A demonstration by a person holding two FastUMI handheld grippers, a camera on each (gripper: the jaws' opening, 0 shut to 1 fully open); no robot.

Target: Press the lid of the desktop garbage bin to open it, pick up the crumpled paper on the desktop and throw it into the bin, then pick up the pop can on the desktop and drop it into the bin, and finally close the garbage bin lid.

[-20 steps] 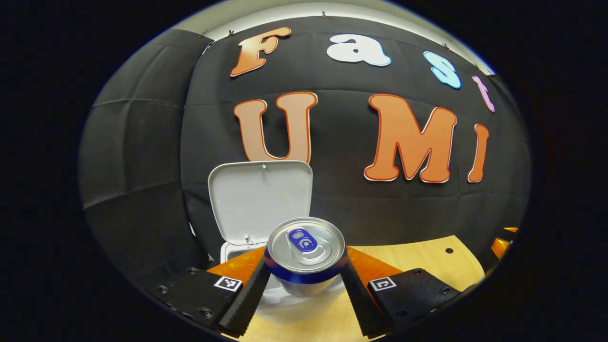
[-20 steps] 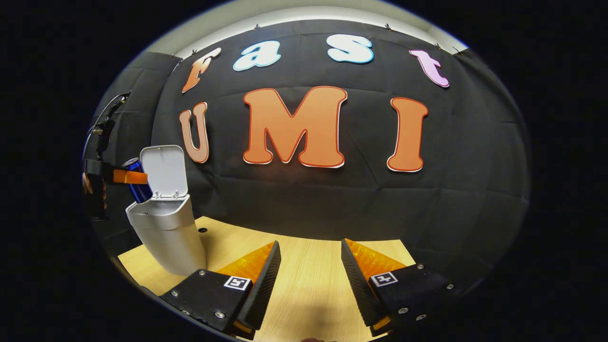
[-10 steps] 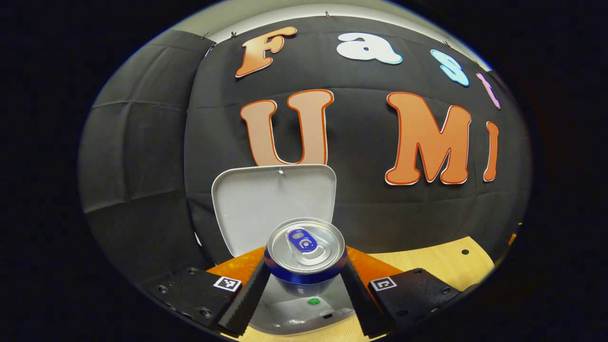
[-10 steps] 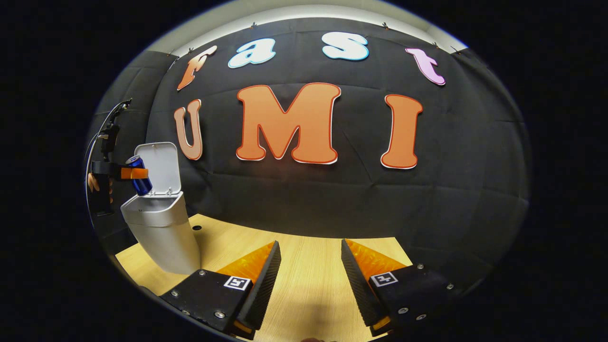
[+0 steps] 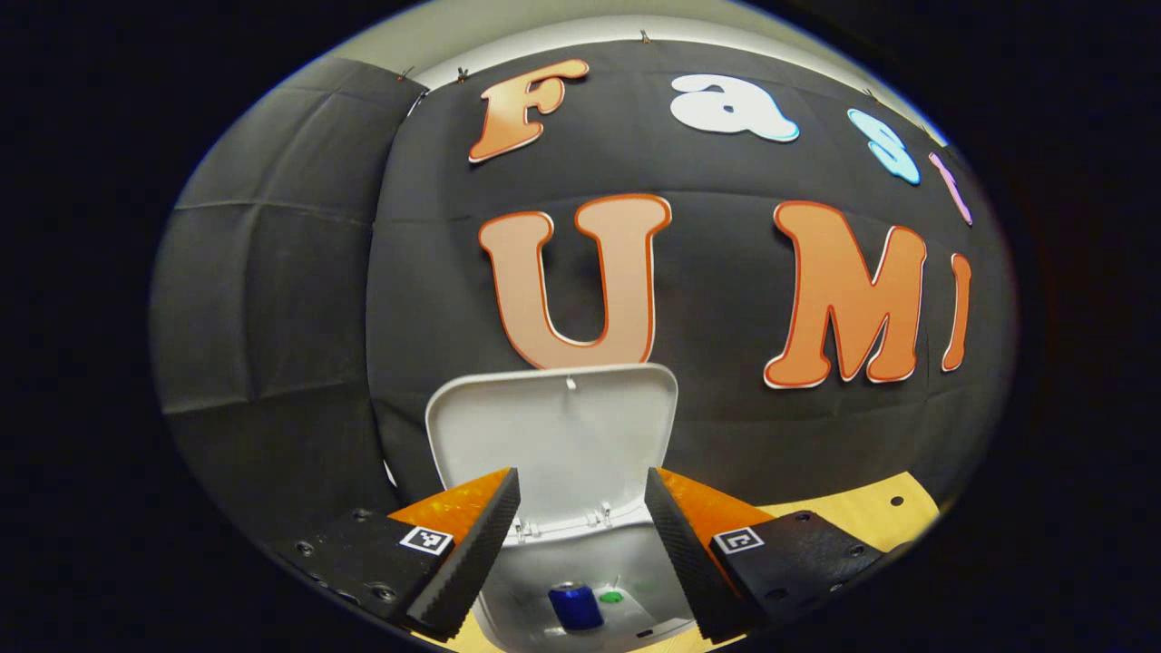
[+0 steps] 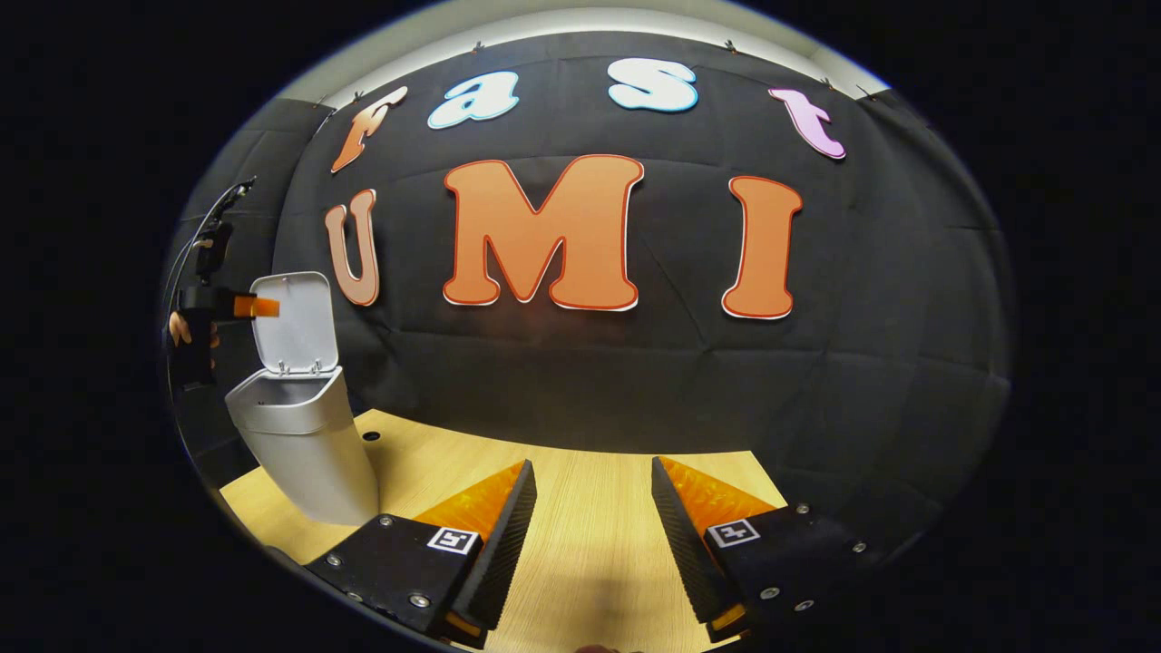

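Now the tabletop (image 6: 580, 508), pale wood, runs across the lower middle of the right gripper view, and the garbage bin (image 6: 304, 444) stands at its left edge, low in the left of the frame. Its lid (image 5: 553, 444) is swung up and stands roughly upright behind the opening, at centre in the lower half of the left gripper view. That view looks down into the bin's mouth at the bottom centre of the frame, and the pop can (image 5: 575, 606) lies inside, with a small green spot just to its right. Whether the crumpled paper is in there too cannot be told from here.

The left gripper (image 5: 580, 544) hangs over the opening with its fingers apart and nothing between them; in the right gripper view it sits at far left, level with the lid's upper half, a hand (image 6: 186, 328) around its handle. The right gripper (image 6: 591, 535) hovers over bare wood at the bottom centre of its own view, fingers likewise spread and empty.

So the can drop looks done, and the closing step is what remains. The next move likely calls for a gripper to get behind or above the lid's top edge and push it forward and down until it latches, without tipping the light bin.
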